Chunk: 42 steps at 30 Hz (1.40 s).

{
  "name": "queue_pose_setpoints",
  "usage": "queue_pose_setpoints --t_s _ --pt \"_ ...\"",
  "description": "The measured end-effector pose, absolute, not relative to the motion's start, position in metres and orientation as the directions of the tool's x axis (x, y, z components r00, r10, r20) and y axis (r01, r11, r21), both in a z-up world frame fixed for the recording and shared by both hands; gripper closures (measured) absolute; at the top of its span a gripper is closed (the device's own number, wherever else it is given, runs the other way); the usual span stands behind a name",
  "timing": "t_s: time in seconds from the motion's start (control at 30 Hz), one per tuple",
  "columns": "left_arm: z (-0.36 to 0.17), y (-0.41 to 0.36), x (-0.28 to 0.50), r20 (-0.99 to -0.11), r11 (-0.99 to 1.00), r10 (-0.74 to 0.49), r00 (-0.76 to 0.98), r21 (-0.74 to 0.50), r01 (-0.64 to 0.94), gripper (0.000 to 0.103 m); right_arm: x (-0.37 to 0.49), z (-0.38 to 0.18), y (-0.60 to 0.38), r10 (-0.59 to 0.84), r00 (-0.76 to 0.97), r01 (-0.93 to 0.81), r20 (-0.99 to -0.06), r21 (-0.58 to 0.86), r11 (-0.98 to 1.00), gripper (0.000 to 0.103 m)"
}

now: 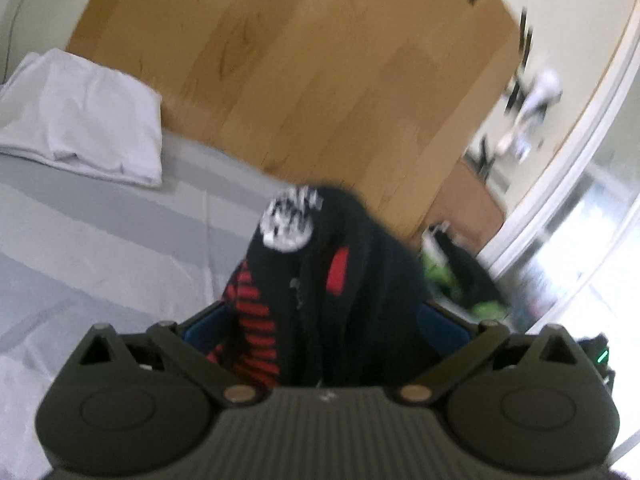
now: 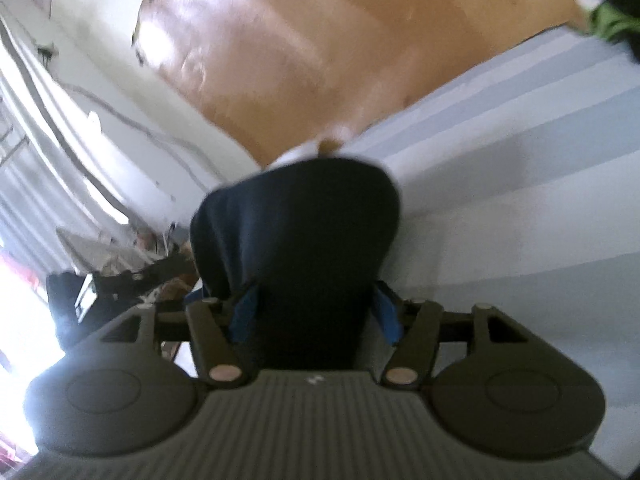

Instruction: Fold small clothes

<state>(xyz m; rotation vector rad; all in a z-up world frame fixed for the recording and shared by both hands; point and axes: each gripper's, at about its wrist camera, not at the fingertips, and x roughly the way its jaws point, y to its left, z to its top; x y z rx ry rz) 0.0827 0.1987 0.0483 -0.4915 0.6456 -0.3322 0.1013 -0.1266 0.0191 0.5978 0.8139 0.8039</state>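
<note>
Between the wide-spread jaws of my left gripper (image 1: 326,320) a bunched black garment (image 1: 336,280) stands up; I see blue pads at both sides, but the cloth hides the fingertips, so I cannot tell whether the pads press on it or merely flank it. My right gripper (image 2: 316,312) is also well apart, with a dark navy cloth (image 2: 296,232) heaped between its blue pads (image 2: 245,312); here too I cannot tell if it is gripped or just lying there.

Only the left wrist view shows a folded white garment (image 1: 84,120) lying on the grey-striped bed sheet (image 1: 100,232), off to the left near the bed's edge, with the wooden floor (image 1: 300,72) beyond. Only the right wrist view shows a white wall with a cable running along it and bright light at the left edge.

The black garment carries red stripes low on its left side, a red patch near the middle and a white speckled print at the top. The navy cloth looks plain. Both views are blurred.
</note>
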Motion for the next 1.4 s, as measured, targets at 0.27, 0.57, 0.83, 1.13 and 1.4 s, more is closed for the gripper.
queue_pose_setpoints --t_s 0.27,0.57,0.83,1.13,1.4 --pt "0.027 0.189 0.091 -0.562 0.876 -0.387 0.731 -0.472 0.101 0.002 0.116 0.018 -0.09 0.786 0.424 -0.446 -0.45 0.651 0.614 0.021" --pt "0.04 0.157 0.083 -0.564 0.905 -0.318 0.762 -0.42 0.067 0.042 0.103 0.024 -0.1 0.769 0.46 -0.464 -0.443 0.619 0.634 0.056" --pt "0.063 0.129 0.085 -0.541 0.895 -0.346 0.767 -0.435 0.097 0.047 0.092 0.036 -0.127 0.758 0.547 -0.509 -0.355 0.578 0.638 0.058" --pt "0.099 0.128 0.107 -0.481 0.902 -0.335 0.811 -0.413 0.128 0.047 0.114 0.063 -0.12 0.763 0.578 -0.547 -0.289 0.558 0.624 0.059" --pt "0.191 0.243 0.115 -0.335 0.934 -0.112 0.936 -0.356 -0.016 0.047 0.205 0.143 0.015 0.885 0.435 -0.723 -0.168 0.52 0.454 0.059"
